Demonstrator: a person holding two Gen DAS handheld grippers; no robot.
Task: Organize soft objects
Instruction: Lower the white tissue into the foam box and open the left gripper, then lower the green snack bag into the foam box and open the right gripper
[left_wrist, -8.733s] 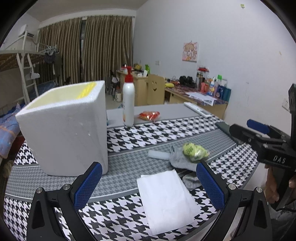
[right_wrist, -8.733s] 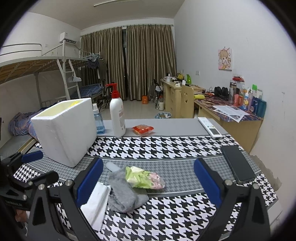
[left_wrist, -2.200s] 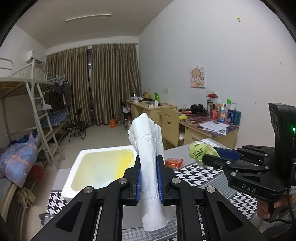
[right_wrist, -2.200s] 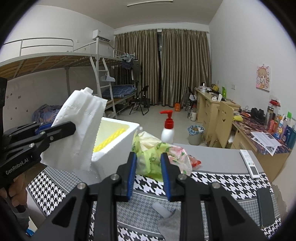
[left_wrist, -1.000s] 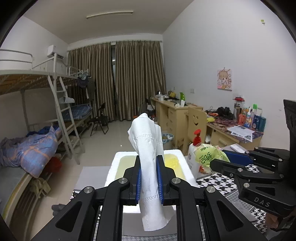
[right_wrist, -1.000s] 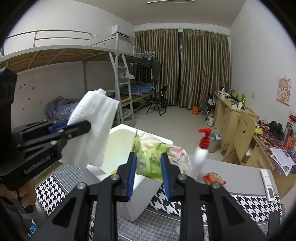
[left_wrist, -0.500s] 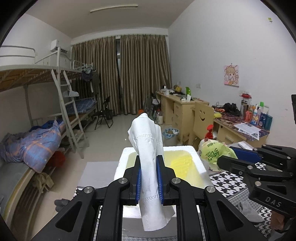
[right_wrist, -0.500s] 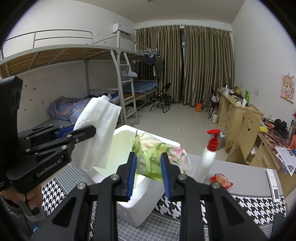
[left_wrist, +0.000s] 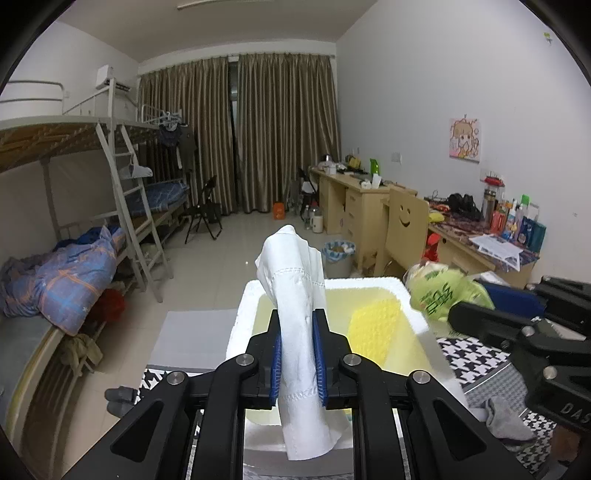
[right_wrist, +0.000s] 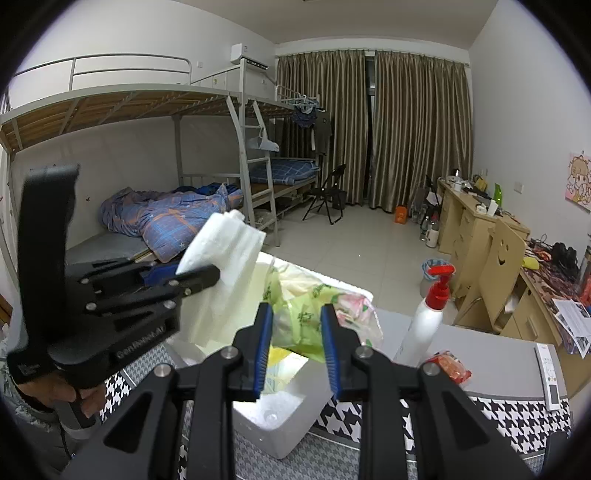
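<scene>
My left gripper is shut on a white cloth and holds it upright over the near rim of the open white foam box. The box has a yellow inside. My right gripper is shut on a crumpled green plastic bag and holds it over the foam box. In the right wrist view the left gripper with the white cloth is at the left. In the left wrist view the green bag hangs over the box's right rim. A grey sock lies on the table at the right.
The table has a black-and-white houndstooth cover. A white pump bottle with a red top, a red snack packet and a remote stand behind the box. A bunk bed, desks and a chair stand beyond the table.
Both grippers have moved closer over the foam box with their loads. The green bag now hangs over the box's opening, and the cloth is over its near rim.
</scene>
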